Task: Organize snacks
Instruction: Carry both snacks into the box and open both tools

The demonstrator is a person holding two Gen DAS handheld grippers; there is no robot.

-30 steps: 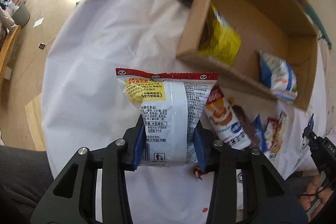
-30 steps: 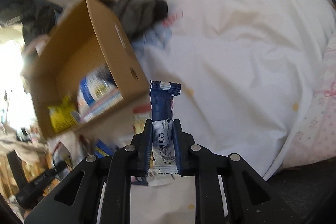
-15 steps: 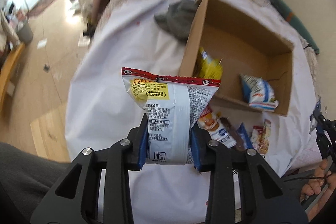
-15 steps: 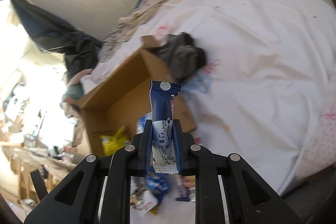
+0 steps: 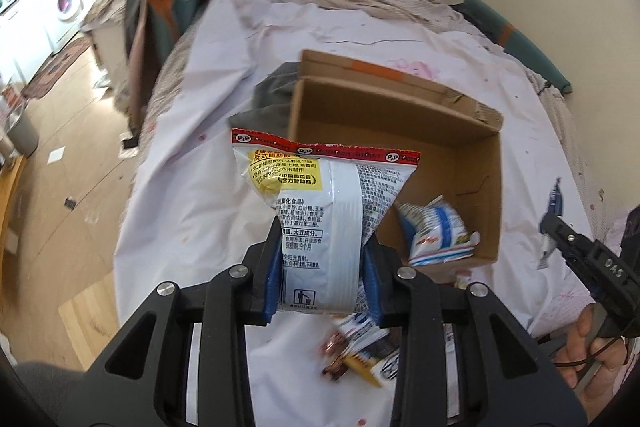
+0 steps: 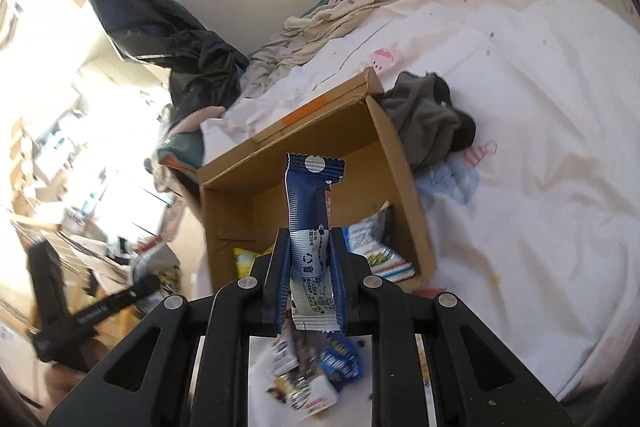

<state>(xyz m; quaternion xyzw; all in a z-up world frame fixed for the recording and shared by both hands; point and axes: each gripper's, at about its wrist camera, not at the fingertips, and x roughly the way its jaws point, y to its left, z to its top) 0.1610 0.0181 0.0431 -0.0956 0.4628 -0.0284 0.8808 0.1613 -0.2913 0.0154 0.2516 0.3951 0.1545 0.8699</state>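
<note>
Both grippers (left point(image 5: 322, 267), right point(image 6: 310, 273)) rose; left squeezed its bag point(image 5: 320, 211) tighter.

Daylight floods in from my left: in the right wrist view everything left of the cardboard box point(image 6: 404, 183) burns out to white glare, shelves and clutter smeared. The bedsheet point(image 6: 540, 131) right of the box is bright and evenly lit, with soft shadows in its folds. Both views bow hard at the edges, with black corners. The loose snack packets point(image 5: 360, 351) below the box are blurred; the floor left of it is hazy
</note>
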